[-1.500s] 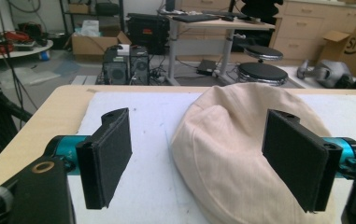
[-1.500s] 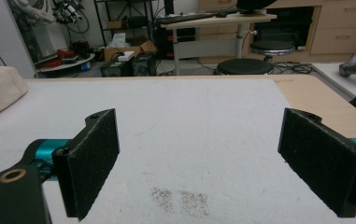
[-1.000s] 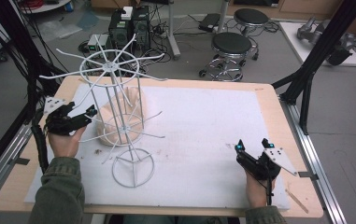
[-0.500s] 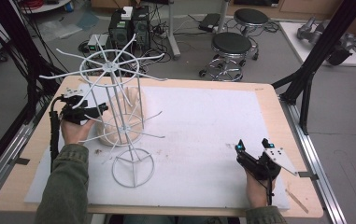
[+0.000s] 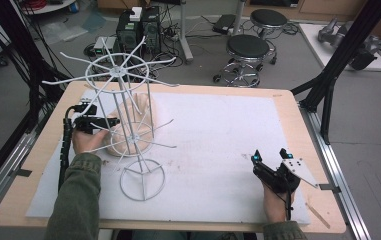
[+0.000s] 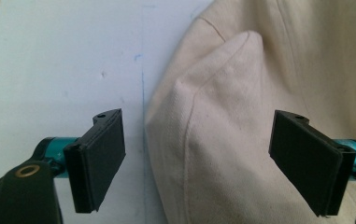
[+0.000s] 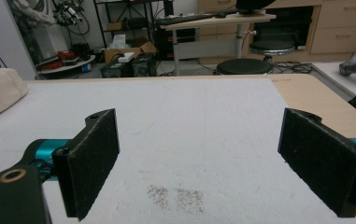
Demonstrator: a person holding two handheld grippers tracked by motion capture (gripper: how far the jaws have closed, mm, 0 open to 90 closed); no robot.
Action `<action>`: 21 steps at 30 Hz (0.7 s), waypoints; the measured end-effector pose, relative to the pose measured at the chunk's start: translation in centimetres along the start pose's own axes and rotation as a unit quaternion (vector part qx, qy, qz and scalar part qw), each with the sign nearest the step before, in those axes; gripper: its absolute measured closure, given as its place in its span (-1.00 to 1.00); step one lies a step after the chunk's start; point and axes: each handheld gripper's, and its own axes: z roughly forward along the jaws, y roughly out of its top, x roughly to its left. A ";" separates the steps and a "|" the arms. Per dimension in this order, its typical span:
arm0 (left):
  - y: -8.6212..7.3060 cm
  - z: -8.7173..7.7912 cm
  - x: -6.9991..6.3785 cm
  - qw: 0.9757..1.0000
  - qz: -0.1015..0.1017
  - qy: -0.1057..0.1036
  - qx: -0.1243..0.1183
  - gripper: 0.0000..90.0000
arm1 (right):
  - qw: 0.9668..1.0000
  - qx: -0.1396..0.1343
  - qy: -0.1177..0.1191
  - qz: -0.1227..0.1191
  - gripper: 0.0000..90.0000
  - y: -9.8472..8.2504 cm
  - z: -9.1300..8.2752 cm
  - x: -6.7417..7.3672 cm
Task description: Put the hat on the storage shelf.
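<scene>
A wooden table [image 5: 298, 107] carries a white mat [image 5: 228, 135], cream cloth [image 5: 128, 117] and wire rack [image 5: 140, 182].

You are working under even, soft room light that falls from above; the white mat [image 5: 218, 145] is bright but not blown out. Shadows are faint: only a pale one under the wire rack [image 5: 128, 125] at its ring base. The high view is a little soft and grainy all over, and straight lines such as the table [image 5: 298, 130] edge bow slightly toward the corners. In your left gripper view the cream cloth [image 6: 241, 93] is lit warmly and its seams read sharp, while the near pads [image 6: 98, 163] are slightly soft. In your right gripper view the mat and the dark specks [image 7: 175, 196] on it are crisp; the far room is duller and hazier.
</scene>
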 end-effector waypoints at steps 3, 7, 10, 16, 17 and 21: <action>0.0 0.2 -0.3 1.000 0.002 0.004 0.006 -0.56 | 1.000 0.002 0.001 -0.003 -0.74 0.0 0.1 0.0; -0.3 1.1 -0.3 0.999 0.002 0.018 0.035 -0.52 | 1.000 0.003 0.002 -0.004 -0.74 -0.1 0.1 -0.1; -0.4 1.5 -0.5 0.999 -0.015 0.002 0.047 -0.40 | 1.000 0.005 0.003 -0.004 -0.74 -0.1 0.1 0.0; -0.7 2.4 -1.0 0.996 -0.031 0.020 0.077 -0.10 | 1.000 0.005 0.004 -0.009 -0.74 -0.1 0.1 0.0; -0.6 2.4 -1.0 0.996 -0.034 0.025 0.078 -0.07 | 1.000 0.004 0.004 -0.008 -0.74 -0.1 0.1 0.1; -0.5 2.4 -0.9 0.995 -0.043 0.036 0.081 0.13 | 1.000 0.003 0.006 -0.011 -0.74 -0.1 0.2 0.0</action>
